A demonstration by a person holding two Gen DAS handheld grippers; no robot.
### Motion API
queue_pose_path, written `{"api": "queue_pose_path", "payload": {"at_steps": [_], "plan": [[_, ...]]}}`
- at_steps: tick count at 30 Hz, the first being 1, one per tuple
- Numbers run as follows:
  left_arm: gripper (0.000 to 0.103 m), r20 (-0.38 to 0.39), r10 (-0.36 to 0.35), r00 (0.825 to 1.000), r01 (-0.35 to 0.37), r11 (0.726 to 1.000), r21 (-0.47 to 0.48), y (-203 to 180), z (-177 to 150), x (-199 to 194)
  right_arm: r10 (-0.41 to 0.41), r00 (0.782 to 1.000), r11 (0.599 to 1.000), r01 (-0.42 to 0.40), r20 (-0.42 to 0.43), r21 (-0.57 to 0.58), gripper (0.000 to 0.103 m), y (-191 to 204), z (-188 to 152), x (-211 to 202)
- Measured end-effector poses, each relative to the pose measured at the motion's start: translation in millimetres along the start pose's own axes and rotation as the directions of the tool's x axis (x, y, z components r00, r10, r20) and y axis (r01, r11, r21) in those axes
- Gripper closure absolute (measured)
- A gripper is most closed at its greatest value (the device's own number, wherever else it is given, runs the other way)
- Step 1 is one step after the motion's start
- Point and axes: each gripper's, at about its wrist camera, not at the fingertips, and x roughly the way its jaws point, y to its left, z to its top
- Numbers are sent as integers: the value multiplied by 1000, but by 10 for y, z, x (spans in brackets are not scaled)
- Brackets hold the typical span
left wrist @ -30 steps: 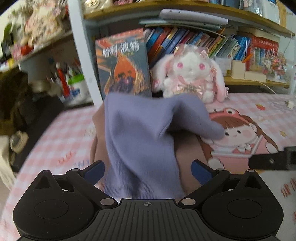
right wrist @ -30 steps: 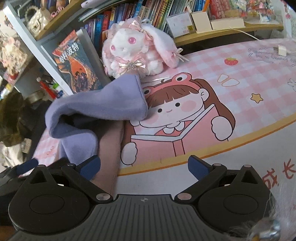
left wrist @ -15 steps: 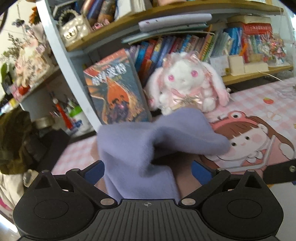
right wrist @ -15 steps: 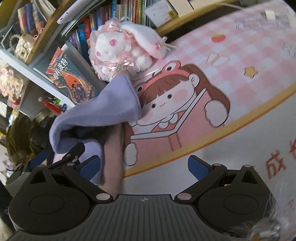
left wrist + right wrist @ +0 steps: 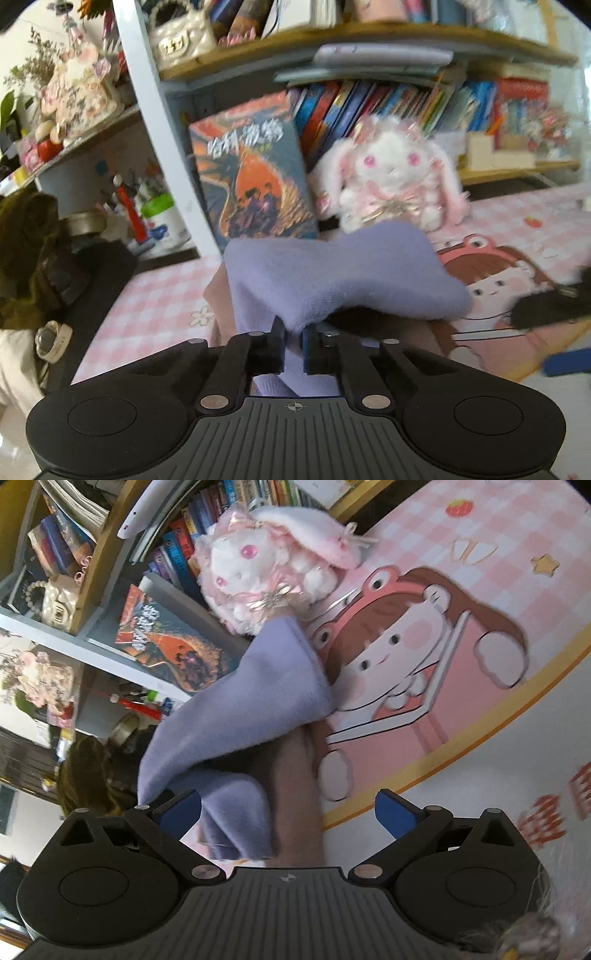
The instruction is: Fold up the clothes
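Bookshelves back the bench, where a soft lilac fleece garment [image 5: 332,280] lies near the left edge. Its near fold has just been pinched by the closing left hand-held gripper [image 5: 293,349]; the right hand-held gripper [image 5: 288,814] is held wide, empty. The fold should be carried over evenly.

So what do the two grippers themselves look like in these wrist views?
Both look alike. The left gripper and right gripper each have a matte black body with a ribbed centre panel bearing a small crosshair mark, round raised discs on either side, silver pivot pins on black linkage arms, and blue pads on the fingers. No cables or sleeves show.
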Motion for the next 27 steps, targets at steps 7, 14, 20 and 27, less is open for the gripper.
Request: {"api": "queue_pose_path", "payload": {"at_steps": [7,14,20,27], "plan": [[97,39,-81,996,81,997,-10,80,-81,-423,97,993,989,-89,-66,118,1,22,-52,159],[97,31,-116,993,116,993,14,60,-235,-787,293,953,888,-243,-74,391,20,-146,-85,366],[98,21,-130,991,131,991,-16,9,-286,-941,335,942,879,-306,-17,366,90,-185,8,188],[98,82,-344,935,341,939,47,-466,-80,-1060,361,916,886,-395,173,244,93,-252,298,-475]]}}
